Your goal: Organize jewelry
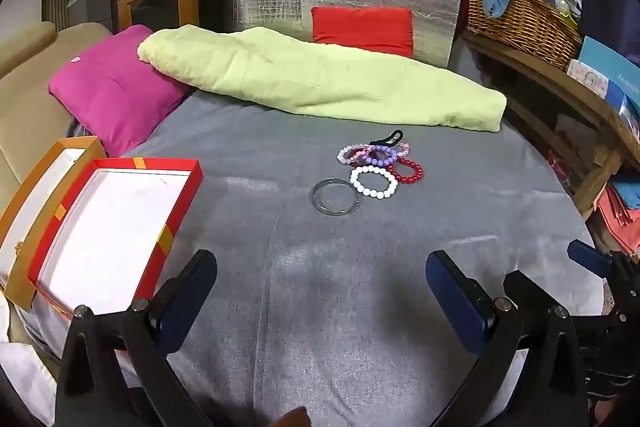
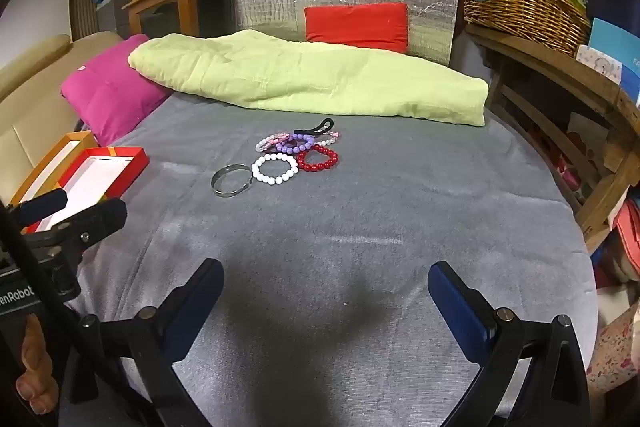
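Bracelets (image 1: 372,167) sit clustered mid-bed in the left wrist view, well ahead of the left gripper (image 1: 320,279), whose fingers are spread wide with nothing between them. The red box (image 1: 180,211) lies open to the left. The bangle (image 1: 334,195) touches the white beads (image 1: 374,181), so I judge a careless pinch could drag both.

From the right wrist view, the right gripper (image 2: 326,287) is likewise spread and empty. A black clip (image 2: 314,127) lies flat, long axis running left-right, its looped end pointing right.
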`<state>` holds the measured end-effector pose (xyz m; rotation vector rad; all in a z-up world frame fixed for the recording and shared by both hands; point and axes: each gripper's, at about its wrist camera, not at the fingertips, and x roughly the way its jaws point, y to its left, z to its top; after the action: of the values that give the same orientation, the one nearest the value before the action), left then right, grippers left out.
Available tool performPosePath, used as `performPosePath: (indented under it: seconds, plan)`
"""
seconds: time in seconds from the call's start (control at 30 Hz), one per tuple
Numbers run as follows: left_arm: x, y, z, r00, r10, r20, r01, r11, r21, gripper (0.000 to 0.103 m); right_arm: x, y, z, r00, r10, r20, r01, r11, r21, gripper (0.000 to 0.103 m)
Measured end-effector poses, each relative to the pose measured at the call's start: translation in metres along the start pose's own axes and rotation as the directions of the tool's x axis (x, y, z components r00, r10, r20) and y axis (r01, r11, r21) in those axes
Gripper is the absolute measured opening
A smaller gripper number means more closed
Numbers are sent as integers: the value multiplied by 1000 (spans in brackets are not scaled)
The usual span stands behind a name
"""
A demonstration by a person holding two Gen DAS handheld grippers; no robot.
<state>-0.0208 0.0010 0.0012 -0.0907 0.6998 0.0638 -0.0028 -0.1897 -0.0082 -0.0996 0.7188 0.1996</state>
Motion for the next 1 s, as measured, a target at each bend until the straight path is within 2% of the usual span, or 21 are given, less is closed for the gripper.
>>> performPosePath:
  seconds: [0.27, 1.0]
  plan:
    - [6, 1, -2, 999, -15, -35, 15, 1000, -5, 103, 2, 1, 1, 1000, -3, -11, 3, 1000, -7, 103]
    - [14, 10, -1, 999, 7, -43, -8, 1000, -13, 103, 17, 5, 3, 1000, 0, -27, 0, 1000, -16, 103]
